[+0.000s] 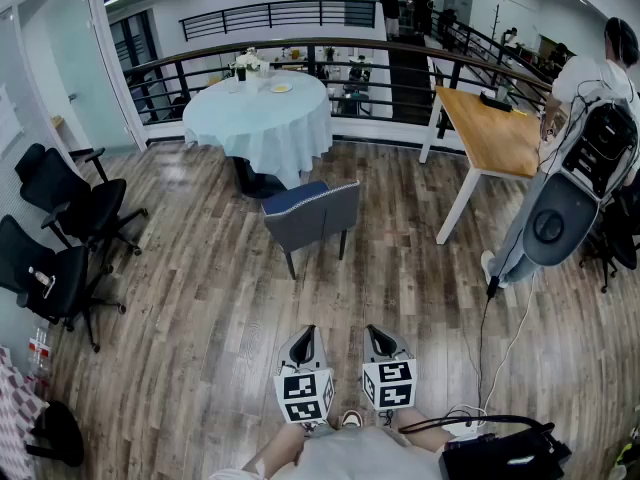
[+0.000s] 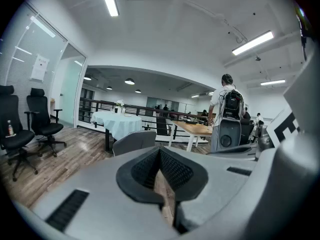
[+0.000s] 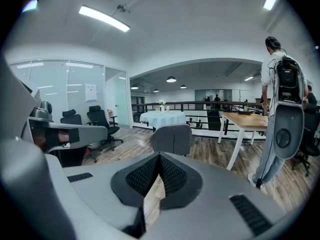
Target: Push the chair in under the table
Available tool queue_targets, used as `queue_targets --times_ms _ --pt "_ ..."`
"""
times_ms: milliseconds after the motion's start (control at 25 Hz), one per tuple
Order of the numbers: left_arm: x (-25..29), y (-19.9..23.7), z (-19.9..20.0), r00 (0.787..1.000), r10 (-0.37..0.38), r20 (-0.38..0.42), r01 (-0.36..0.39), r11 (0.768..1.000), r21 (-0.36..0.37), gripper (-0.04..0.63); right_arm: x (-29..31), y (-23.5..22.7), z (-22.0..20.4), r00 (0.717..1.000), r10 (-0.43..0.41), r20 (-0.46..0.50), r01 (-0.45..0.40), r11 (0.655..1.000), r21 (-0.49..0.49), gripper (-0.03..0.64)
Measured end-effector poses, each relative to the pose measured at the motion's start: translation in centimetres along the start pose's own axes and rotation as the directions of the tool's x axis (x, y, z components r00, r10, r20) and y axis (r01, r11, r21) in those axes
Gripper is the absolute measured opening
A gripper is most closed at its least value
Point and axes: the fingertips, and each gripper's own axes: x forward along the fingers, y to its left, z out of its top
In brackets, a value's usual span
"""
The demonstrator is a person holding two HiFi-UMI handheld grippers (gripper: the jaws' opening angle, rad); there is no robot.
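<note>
In the head view my left gripper (image 1: 305,332) and right gripper (image 1: 376,330) sit side by side low in the picture, over the wood floor (image 1: 200,298), each with its jaws closed together and nothing between them. The gray chair (image 1: 312,213) stands well ahead of both, not touched by either, with its back turned to me and its blue seat facing the round table (image 1: 262,118) with the pale cloth. The chair is near that table's edge but out on the open floor, not tucked beneath it. Black office chairs (image 1: 70,208) stand at the left wall, and at the right a person (image 1: 585,118) stands beside a wooden table (image 1: 495,133). In the left gripper view my left gripper (image 2: 160,151) has its jaws shut and empty; the chair (image 2: 134,141) shows just above and a little left of the jaw tips, well apart from them, with the round table (image 2: 117,121) behind it. In the right gripper view my right gripper (image 3: 159,156) is likewise shut on nothing; the chair (image 3: 172,138) stands almost straight beyond the tips, slightly right, its back toward me, and the round table (image 3: 162,117) lies farther off behind it.
</note>
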Motion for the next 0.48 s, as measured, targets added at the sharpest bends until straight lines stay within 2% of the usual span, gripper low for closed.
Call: queue_targets --times_ms 480 --pt "1.2 3.1 0.8 1.000 -0.007 -0.005 0.007 1.000 -0.011 0.003 2.6 1.4 1.0 1.000 -0.026 -0.015 0.027 1.000 0.010 0.017"
